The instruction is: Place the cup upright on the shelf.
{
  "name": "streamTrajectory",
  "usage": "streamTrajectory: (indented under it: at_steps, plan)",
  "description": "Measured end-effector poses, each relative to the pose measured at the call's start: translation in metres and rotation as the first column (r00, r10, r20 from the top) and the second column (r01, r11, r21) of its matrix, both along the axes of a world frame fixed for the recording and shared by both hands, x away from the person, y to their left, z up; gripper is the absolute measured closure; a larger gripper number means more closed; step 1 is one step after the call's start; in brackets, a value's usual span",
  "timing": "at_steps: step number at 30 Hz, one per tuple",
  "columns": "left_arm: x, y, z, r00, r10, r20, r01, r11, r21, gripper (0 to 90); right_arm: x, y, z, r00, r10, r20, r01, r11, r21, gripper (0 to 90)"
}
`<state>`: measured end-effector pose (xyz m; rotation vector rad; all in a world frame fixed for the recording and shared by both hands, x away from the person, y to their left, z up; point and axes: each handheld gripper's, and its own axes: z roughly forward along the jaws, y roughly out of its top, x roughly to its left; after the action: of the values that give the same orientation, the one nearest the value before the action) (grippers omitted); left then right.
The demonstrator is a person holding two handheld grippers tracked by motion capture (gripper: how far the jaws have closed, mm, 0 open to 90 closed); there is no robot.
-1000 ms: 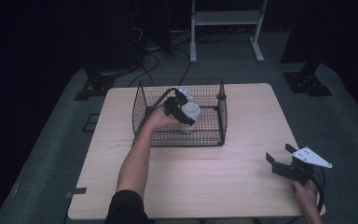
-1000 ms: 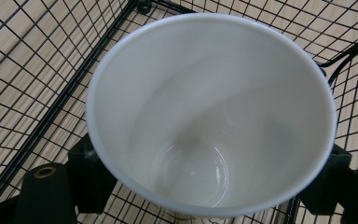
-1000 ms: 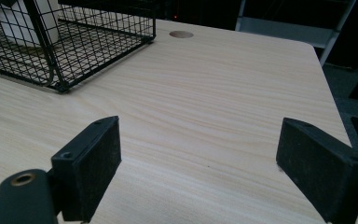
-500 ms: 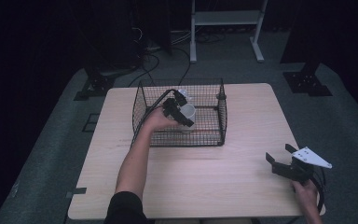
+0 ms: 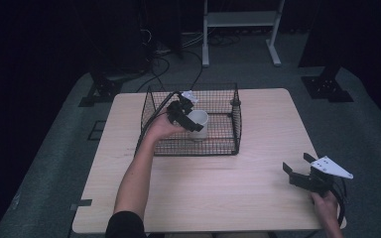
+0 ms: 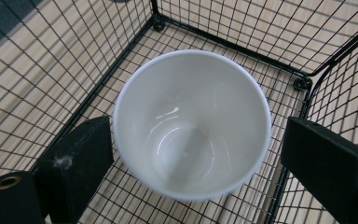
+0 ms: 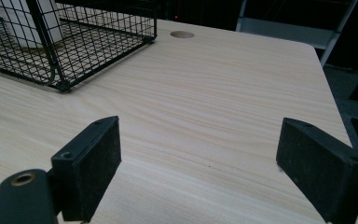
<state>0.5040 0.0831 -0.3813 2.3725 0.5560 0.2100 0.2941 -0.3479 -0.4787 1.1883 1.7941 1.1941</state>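
A white cup stands upright on the floor of the black wire basket, toward its left half. My left gripper reaches into the basket from the left and hovers over the cup. In the left gripper view the cup sits between the jaws of that gripper. Those jaws have just been opening: the left pad is close beside the rim and the right pad stands clear of it. My right gripper rests open near the table's front right corner with nothing between its jaws.
The basket stands at the back middle of the wooden table. A round cable hole lies behind the basket. A cable runs from the left gripper over the basket's back edge. Dark floor and stand legs surround the table.
My left gripper's jaws have spread away from the cup, and the hand has lifted and drawn back a little. The cup stays in the basket. The right hand has not moved.
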Motion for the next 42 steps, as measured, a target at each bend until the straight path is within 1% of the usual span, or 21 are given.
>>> streamTrajectory:
  at_steps: [1,3,7,10,12,14,18,21,24,25,27,28,29,31,33,35,36,40,42]
  plan:
    - [-0.002,0.001,0.001,0.9999,0.004,0.012,-0.004,1.0,0.002,8.3,0.0,0.0,0.0,1.0,0.0,0.0,0.0,1.0,0.001,13.1]
    - [-0.004,0.004,0.003,0.9997,0.016,0.017,-0.016,0.9998,-0.008,8.3,0.0,0.0,0.0,1.0,-0.001,-0.001,0.001,1.0,0.002,13.0]
    - [-0.009,0.01,0.006,0.9992,0.025,0.032,-0.024,0.9989,-0.04,8.3,0.0,0.0,0.0,1.0,-0.002,-0.002,0.002,1.0,0.003,13.1]
    - [-0.015,0.014,0.009,0.9984,0.033,0.047,-0.031,0.9987,-0.042,8.3,0.0,-0.001,0.0,1.0,-0.004,-0.002,0.004,1.0,0.002,13.0]
    - [-0.02,0.017,0.011,0.997,0.037,0.069,-0.033,0.9978,-0.058,8.3,0.0,-0.001,0.0,1.0,-0.006,-0.003,0.006,1.0,0.003,13.1]
    - [-0.022,0.021,0.013,0.9964,0.046,0.071,-0.042,0.997,-0.065,8.3,0.0,0.0,0.0,1.0,-0.005,-0.003,0.005,1.0,0.001,13.1]
    - [-0.029,0.027,0.018,0.9944,0.052,0.092,-0.044,0.995,-0.089,8.3,0.0,0.0,0.0,1.0,-0.006,-0.003,0.006,1.0,-0.001,13.1]
    - [-0.037,0.03,0.021,0.9913,0.056,0.119,-0.045,0.9942,-0.098,8.3,0.0,0.0,0.0,1.0,-0.007,-0.004,0.007,1.0,0.0,13.1]
    - [-0.043,0.032,0.023,0.9908,0.059,0.122,-0.046,0.9933,-0.107,8.3,0.0,-0.001,0.0,1.0,-0.009,-0.005,0.009,1.0,0.003,13.1]
    - [-0.045,0.032,0.024,0.9897,0.063,0.129,-0.049,0.9933,-0.104,8.3,0.0,-0.001,0.0,0.9999,-0.009,-0.005,0.009,1.0,0.003,13.1]
    - [-0.05,0.033,0.025,0.9902,0.058,0.128,-0.045,0.9937,-0.103,8.3,0.0,-0.001,0.0,0.9999,-0.01,-0.005,0.01,0.9999,0.002,13.1]
    - [-0.052,0.034,0.026,0.988,0.063,0.141,-0.049,0.9932,-0.106,8.3,0.0,-0.001,0.0,0.9999,-0.01,-0.005,0.01,0.9999,0.002,13.1]
    - [-0.055,0.036,0.027,0.9872,0.065,0.146,-0.049,0.9928,-0.11,8.4,0.0,-0.001,0.0,0.9999,-0.01,-0.006,0.01,0.9999,0.003,13.1]
    - [-0.058,0.04,0.028,0.9874,0.068,0.143,-0.049,0.9898,-0.134,8.4,0.001,-0.001,0.0,0.9999,-0.01,-0.005,0.01,0.9999,0.002,13.1]
    - [-0.063,0.043,0.029,0.986,0.075,0.149,-0.054,0.9893,-0.135,8.4,0.001,-0.001,0.0,0.9999,-0.011,-0.004,0.011,0.9999,0.0,13.1]
    - [-0.068,0.046,0.029,0.9863,0.079,0.145,-0.06,0.9893,-0.133,8.4,0.001,-0.001,0.0,0.9999,-0.012,-0.004,0.012,0.9999,0.0,13.1]
    - [-0.072,0.048,0.029,0.9838,0.077,0.162,-0.056,0.9901,-0.129,8.4,0.001,-0.001,0.0,0.9999,-0.012,-0.004,0.012,0.9999,-0.002,13.1]
    - [-0.082,0.053,0.03,0.9831,0.077,0.166,-0.054,0.9889,-0.139,8.5,0.001,0.0,0.0,0.9999,-0.012,-0.004,0.012,0.9999,-0.007,13.1]
    - [-0.088,0.054,0.031,0.9797,0.081,0.184,-0.053,0.9871,-0.151,8.5,0.001,0.0,0.0,0.9999,-0.013,-0.005,0.013,0.9999,-0.004,13.1]
